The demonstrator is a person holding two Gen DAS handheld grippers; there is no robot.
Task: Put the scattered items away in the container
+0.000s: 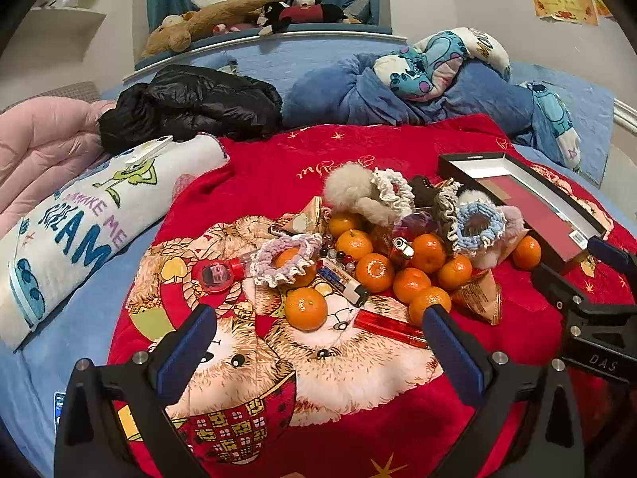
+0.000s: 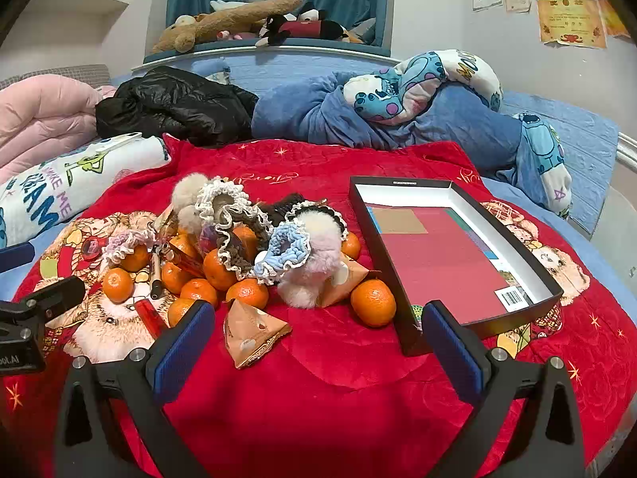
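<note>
- Left gripper (image 1: 318,324): jaws spread wide, holding nothing, poised over the red blanket (image 1: 278,167) just before a mandarin (image 1: 305,308) and a red lighter (image 1: 388,328).
- Right gripper (image 2: 318,318): jaws spread wide, holding nothing; a tan snack packet (image 2: 253,328) lies between its fingertips.
- Shallow black box (image 2: 450,255): open on the blanket, right of the pile, a red sheet inside.
- Pile: mandarins, crocheted scrunchies (image 2: 284,253), fluffy pom-poms (image 2: 308,279), heaped together.
</note>
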